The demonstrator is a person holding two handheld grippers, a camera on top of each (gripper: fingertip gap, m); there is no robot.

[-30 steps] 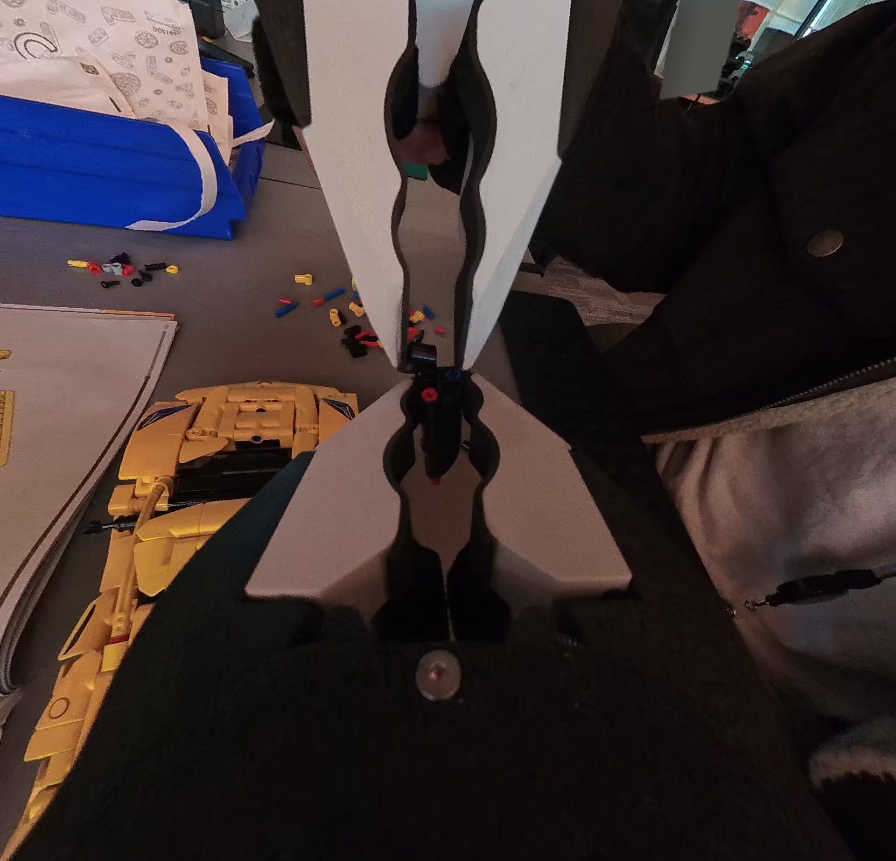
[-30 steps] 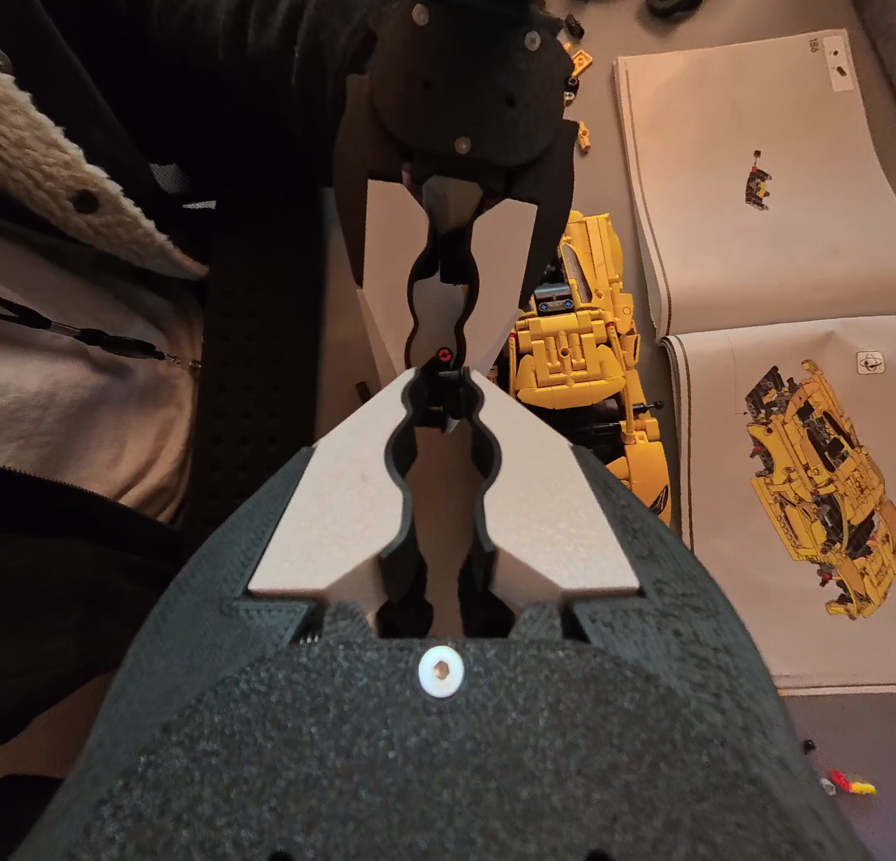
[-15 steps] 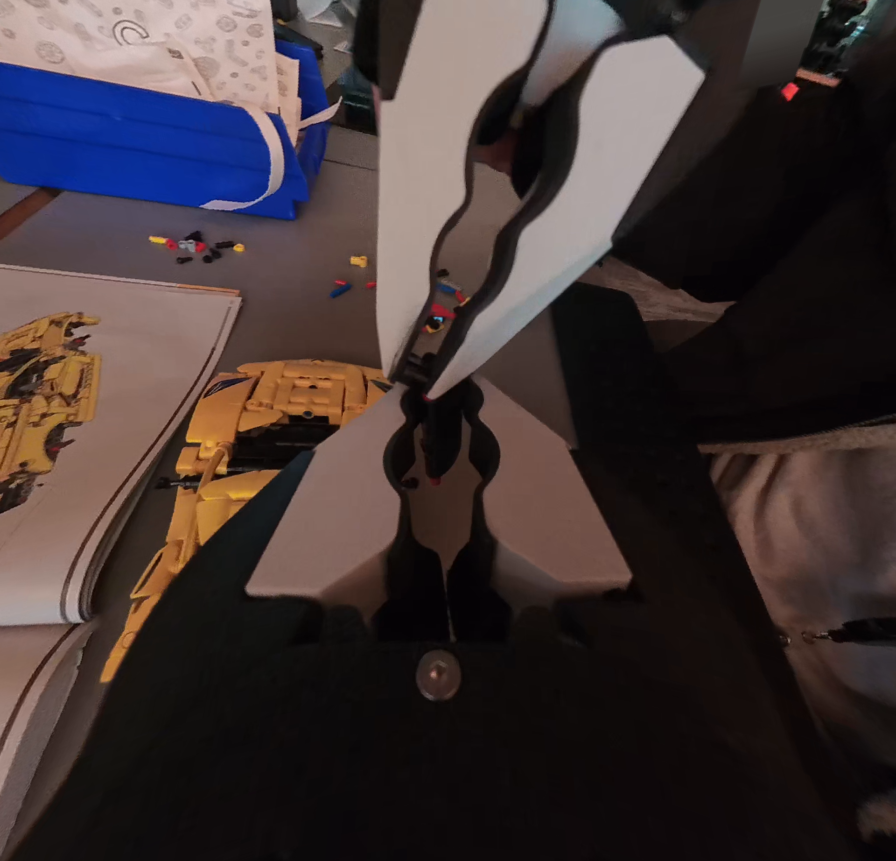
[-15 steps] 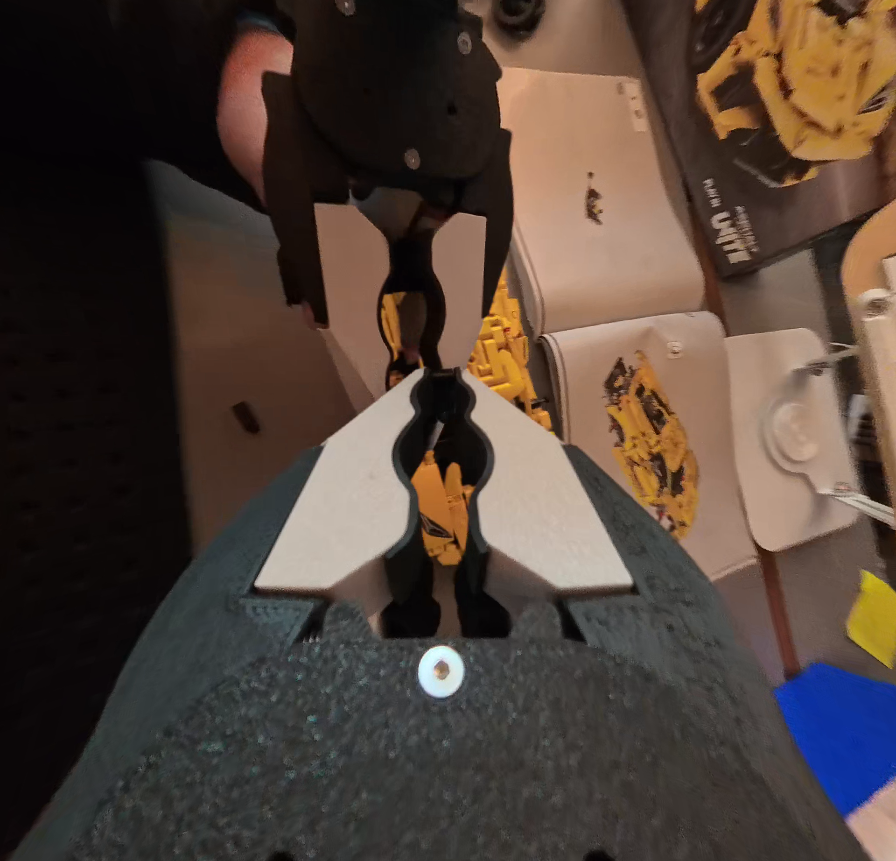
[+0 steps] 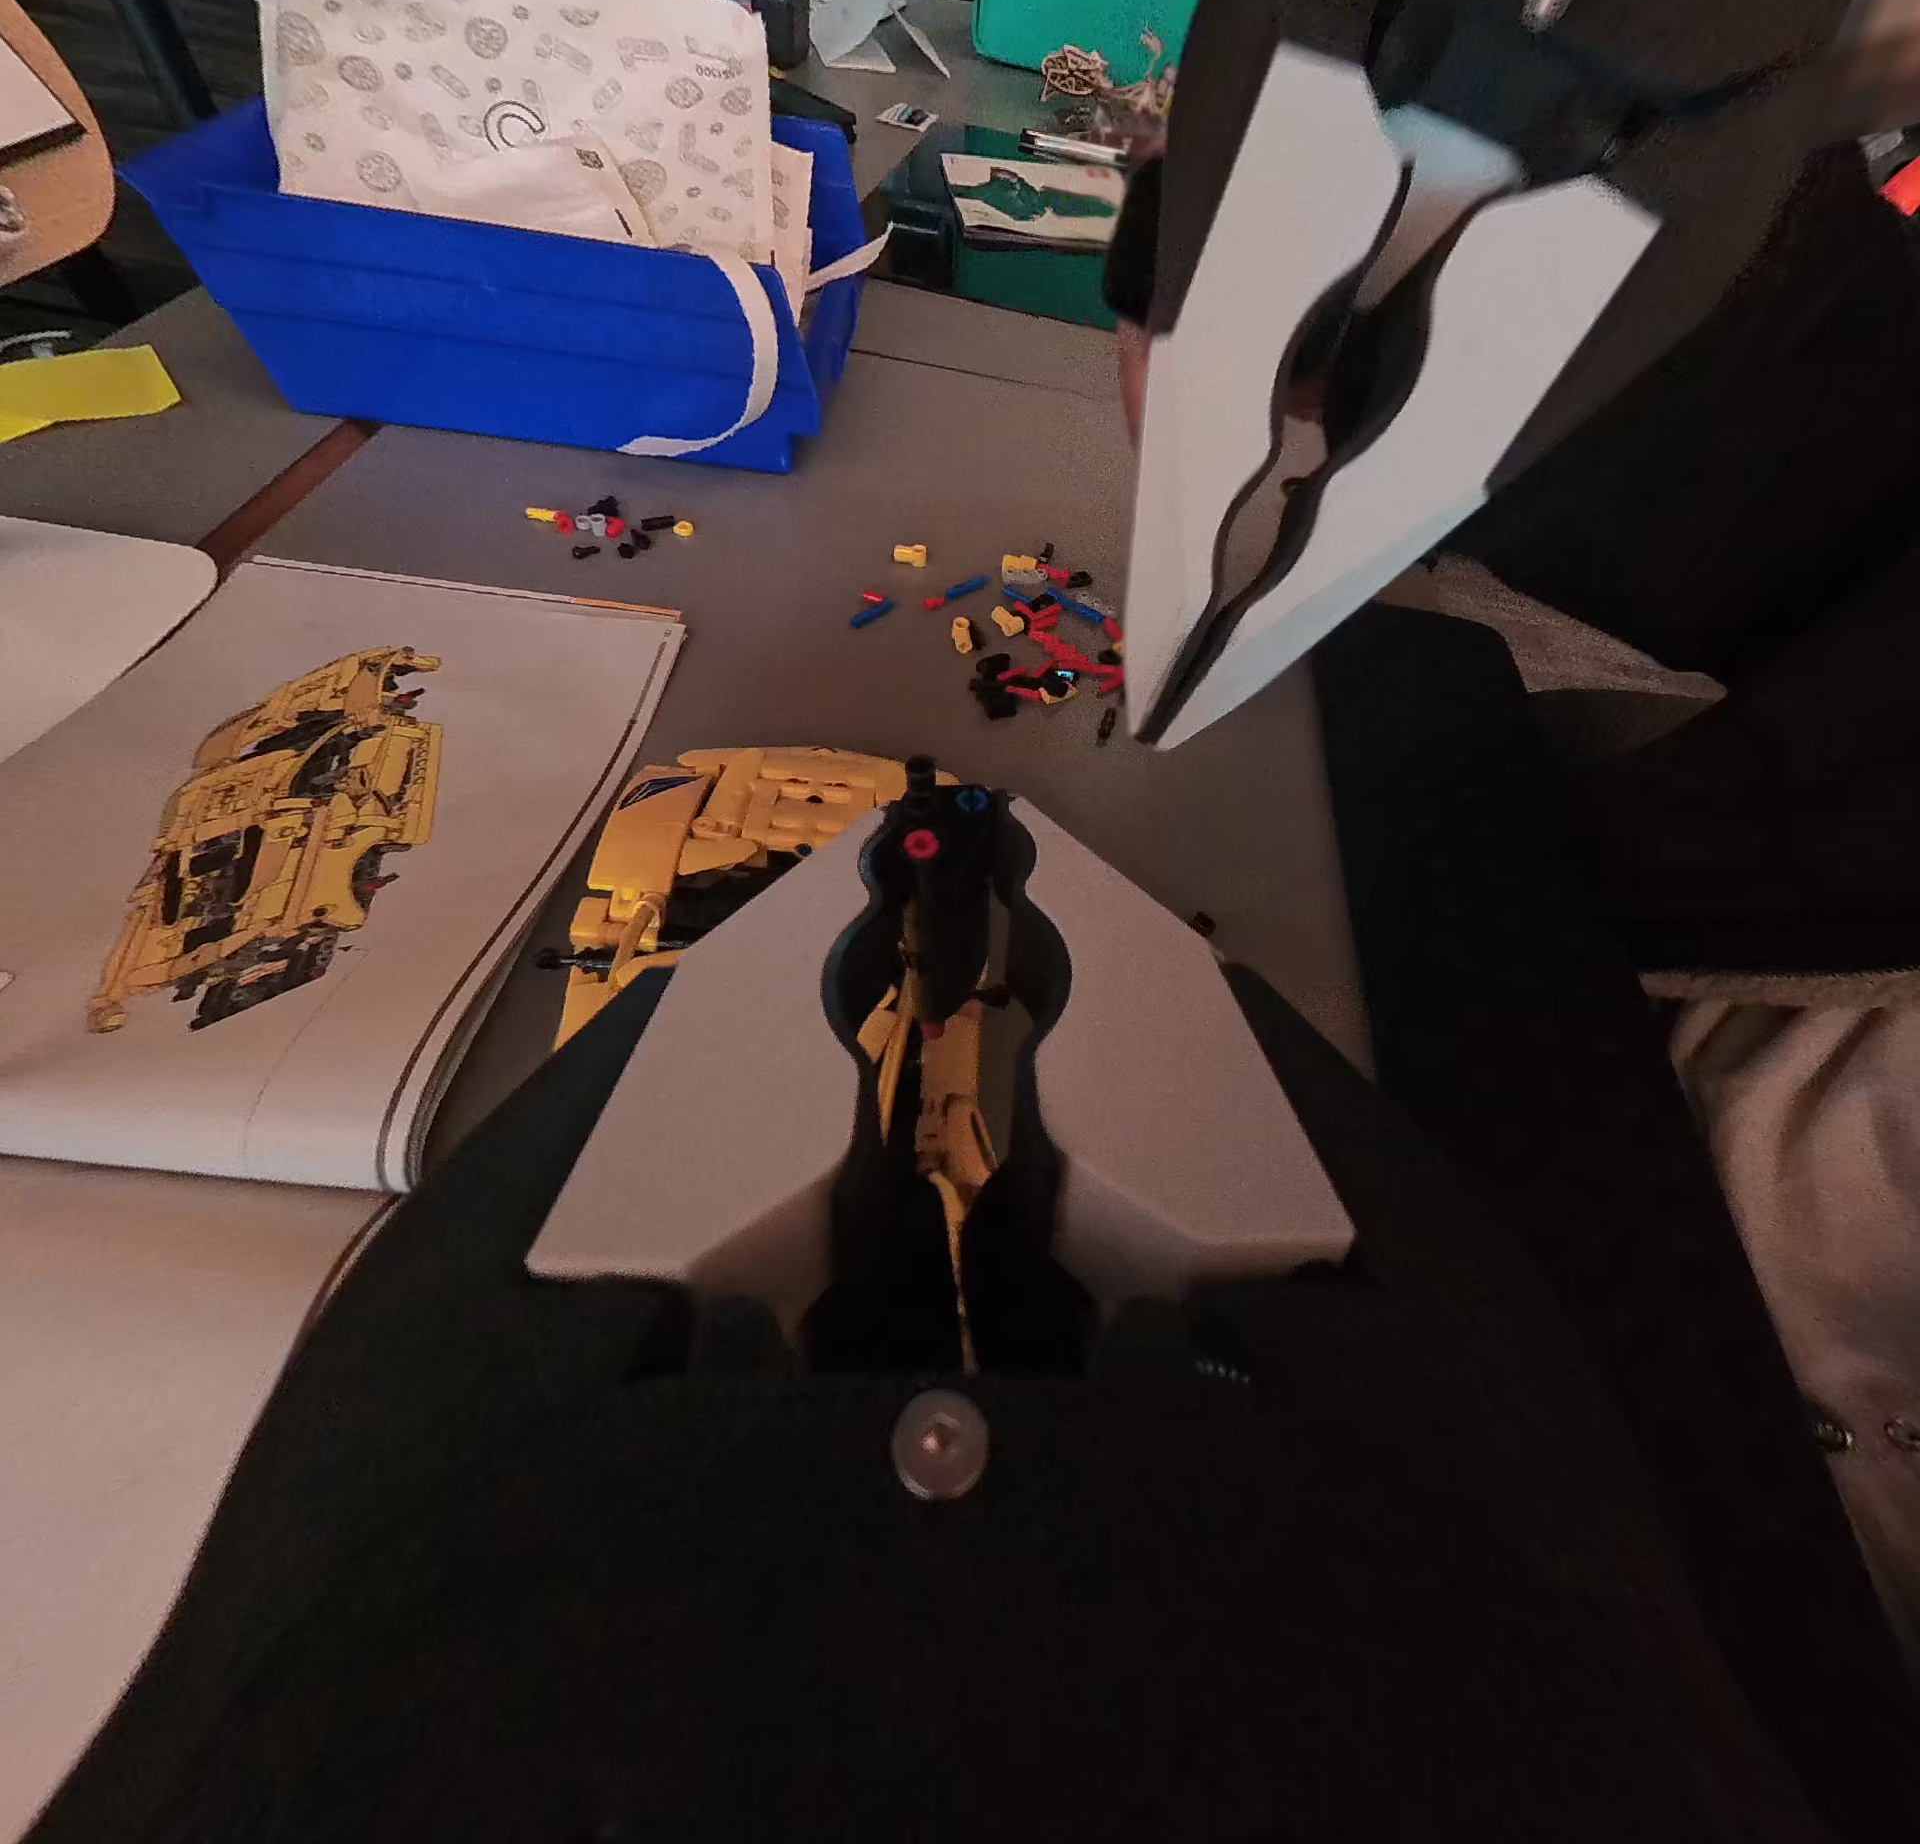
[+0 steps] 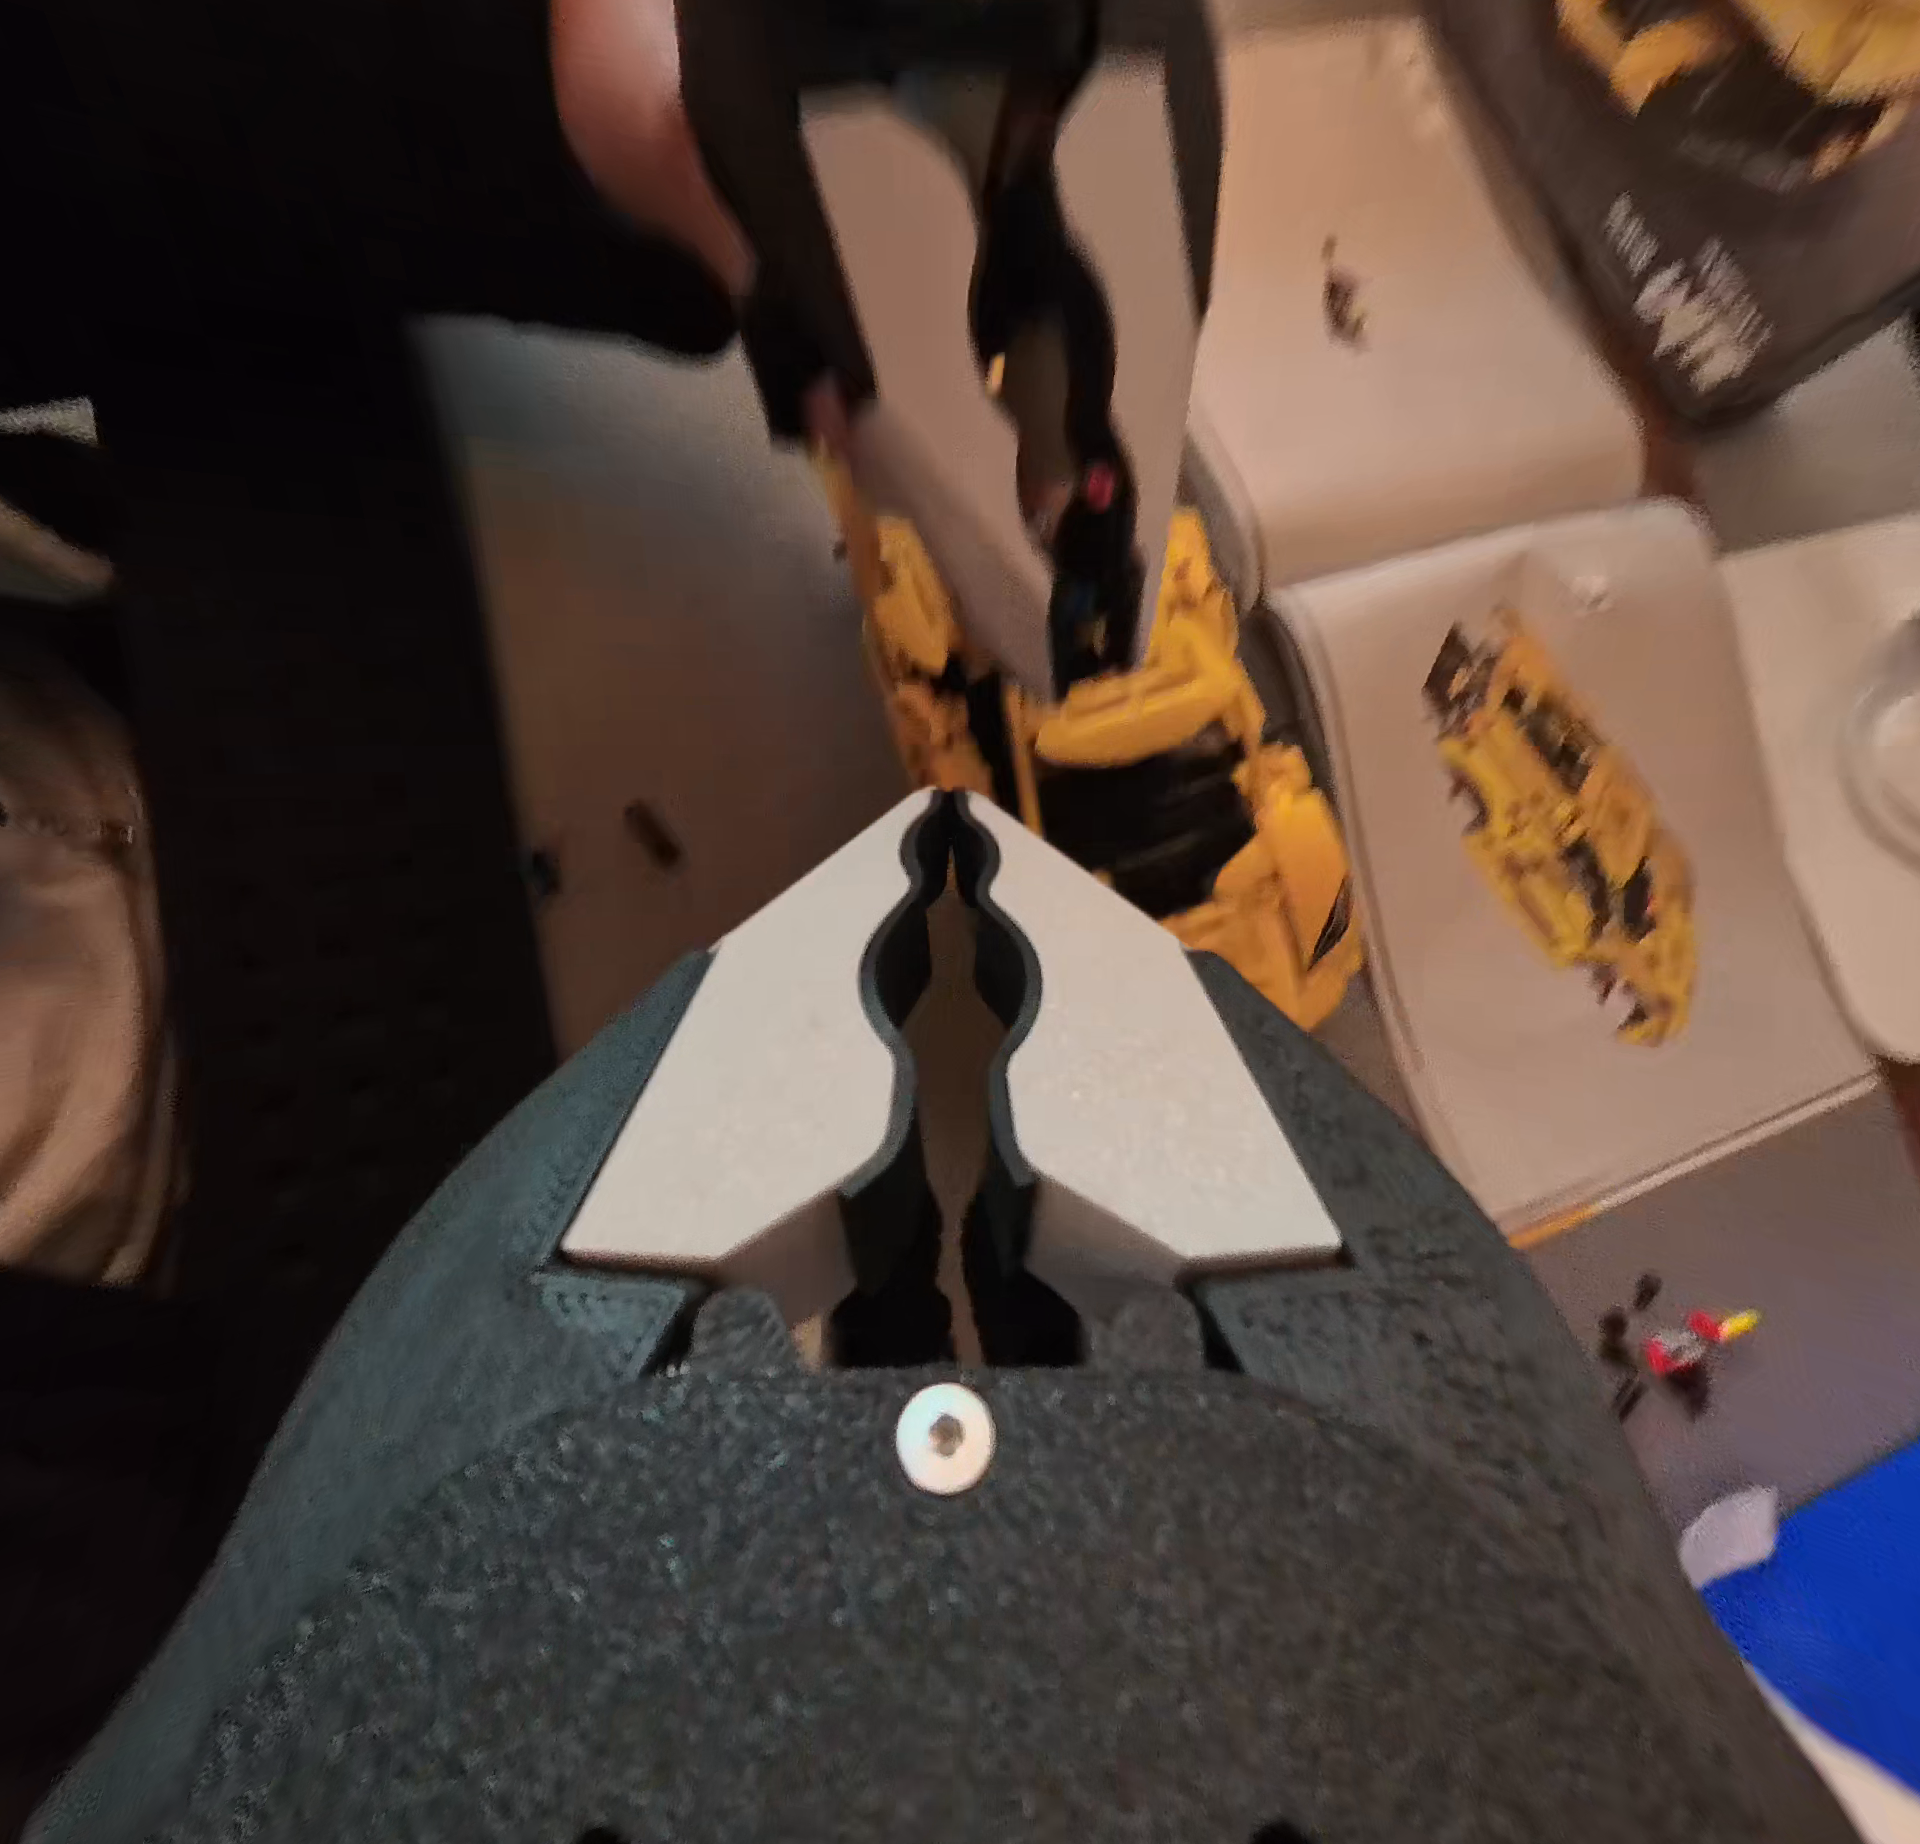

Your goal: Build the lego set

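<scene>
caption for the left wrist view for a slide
Left gripper clamps a black lego piece above the yellow car.

The left gripper [image 5: 940, 807] hides most of the yellow car [image 5: 727, 818] and much of the black piece [image 5: 935, 921] it grips. The right wrist view is motion-blurred, smearing the manual [image 6: 1538, 838]. The box [image 6: 1756, 132] is cut off at the top edge.

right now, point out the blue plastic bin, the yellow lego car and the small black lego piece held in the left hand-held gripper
blue plastic bin [image 5: 499, 340], left wrist view, front wall
yellow lego car [image 6: 1174, 724], right wrist view, bodywork
small black lego piece [image 5: 935, 890], left wrist view, upper body
</scene>
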